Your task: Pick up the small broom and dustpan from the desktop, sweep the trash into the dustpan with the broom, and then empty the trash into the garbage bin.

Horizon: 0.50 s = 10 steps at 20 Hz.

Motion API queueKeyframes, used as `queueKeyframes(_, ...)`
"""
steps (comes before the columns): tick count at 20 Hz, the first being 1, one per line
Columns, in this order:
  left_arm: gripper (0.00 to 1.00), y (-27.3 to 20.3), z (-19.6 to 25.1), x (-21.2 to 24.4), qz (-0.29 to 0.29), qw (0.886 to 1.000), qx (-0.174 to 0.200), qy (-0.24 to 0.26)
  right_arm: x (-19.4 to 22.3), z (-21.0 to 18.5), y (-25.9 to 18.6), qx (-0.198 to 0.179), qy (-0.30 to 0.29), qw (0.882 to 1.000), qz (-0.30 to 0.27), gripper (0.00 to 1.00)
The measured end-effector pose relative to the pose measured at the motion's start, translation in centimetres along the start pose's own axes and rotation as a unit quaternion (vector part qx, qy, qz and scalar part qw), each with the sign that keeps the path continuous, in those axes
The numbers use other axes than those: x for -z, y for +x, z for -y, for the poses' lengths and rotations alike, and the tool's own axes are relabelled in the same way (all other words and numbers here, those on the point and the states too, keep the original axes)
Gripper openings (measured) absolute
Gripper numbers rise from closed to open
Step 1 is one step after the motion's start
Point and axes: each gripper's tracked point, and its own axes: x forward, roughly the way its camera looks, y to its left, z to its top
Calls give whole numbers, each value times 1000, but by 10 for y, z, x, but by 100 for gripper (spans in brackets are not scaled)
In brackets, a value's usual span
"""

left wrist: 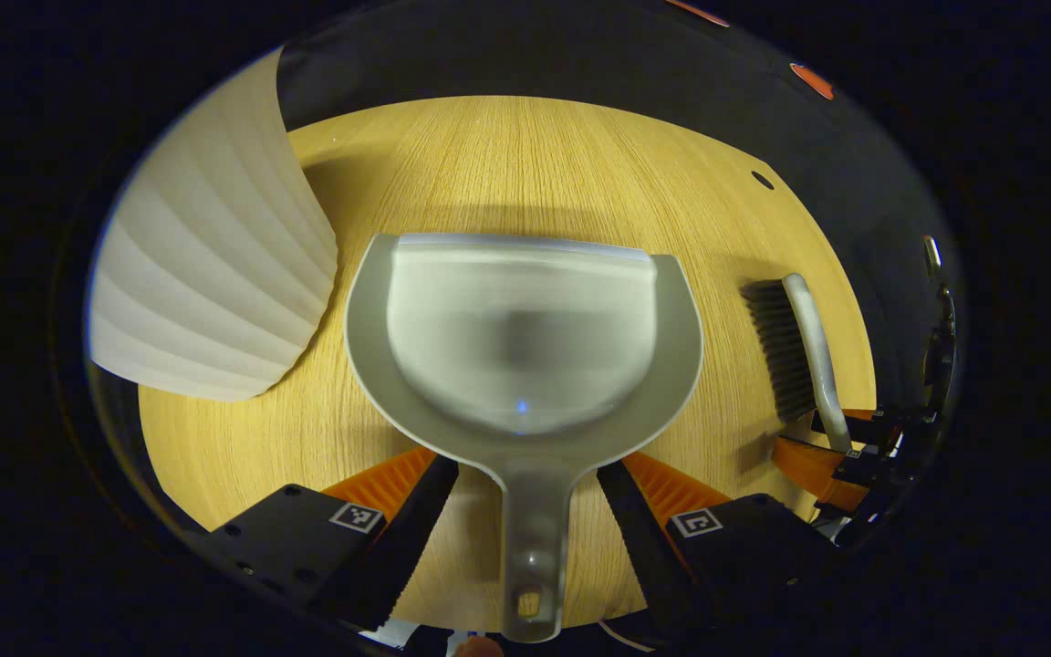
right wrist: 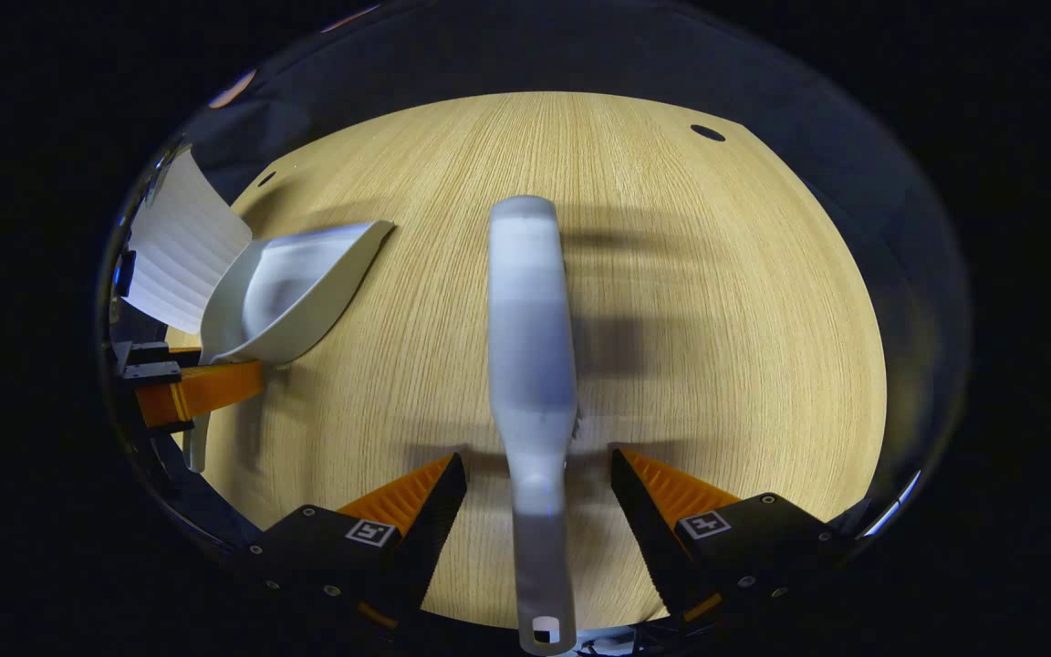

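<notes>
On grained wood desktop (left wrist: pixel 525 155), smooth scoop-shaped dustpan (left wrist: pixel 523 338) beside ribbed bin (left wrist: pixel 206 283).

Both views are dim toward the rims and warmly lit in the middle, where the wooden surface (left wrist: pixel 525 155) glows yellow. In the left gripper view the dustpan (left wrist: pixel 522 338) looks soft, with a hazy sheen across its bowl and a tiny bright glint low in the centre; a broad shadow lies on the wood just above its front edge. The ribbed white bin (left wrist: pixel 215 274) at upper left is the brightest area. In the right gripper view the broom (right wrist: pixel 533 365) at centre is blurred, with soft shadow bands to its right. Fisheye bending curves the surface edges, and detail fades into darkness at the margins.
</notes>
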Motion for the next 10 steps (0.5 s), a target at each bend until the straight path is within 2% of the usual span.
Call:
queueKeyframes(3, 99, -19, 7, -18, 22, 999, 3, 29, -12, 0, -16, -13, 18, 999, 29, 97)
queueKeyframes(4, 99, -33, -6, 13, 36, 998, 2, 45, -18, -1, -26, -18, 22, 999, 45, 97)
queueKeyframes(5, 98, -39, 3, -18, 51, 997, 0, 53, -24, 0, -37, -20, 24, 998, 62, 97)
queueKeyframes(10, 98, -112, 8, -53, 157, 984, -12, 83, -73, -1, -111, -21, 15, 985, 170, 97)
